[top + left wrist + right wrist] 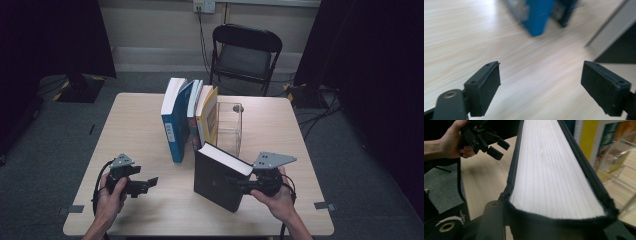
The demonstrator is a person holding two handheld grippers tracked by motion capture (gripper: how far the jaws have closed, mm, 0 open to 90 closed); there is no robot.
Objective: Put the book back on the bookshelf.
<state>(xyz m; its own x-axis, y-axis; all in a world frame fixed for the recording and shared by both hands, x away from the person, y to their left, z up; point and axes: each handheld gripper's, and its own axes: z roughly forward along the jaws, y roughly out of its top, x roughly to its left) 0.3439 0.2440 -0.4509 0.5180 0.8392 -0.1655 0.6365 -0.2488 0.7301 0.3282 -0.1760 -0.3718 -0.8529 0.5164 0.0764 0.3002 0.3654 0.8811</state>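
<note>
A thick black book (220, 177) stands tilted on the table's front half, its white page block (554, 170) facing up. My right gripper (241, 186) is shut on its near right edge, one jaw on each cover (556, 225). My left gripper (146, 185) hovers low over the table left of the book, open with nothing between its jaws (541, 85). From the right gripper view the left gripper (497, 148) appears in a hand at the upper left. In the left gripper view the black book (621, 47) is at the right edge.
A row of upright books stands mid-table: a blue one (175, 125), a thinner blue-and-white one (194, 117) and a yellow one (209, 120), against a clear acrylic stand (230, 127). Bare tabletop (135, 120) lies to the left. A black folding chair (245, 55) is behind the table.
</note>
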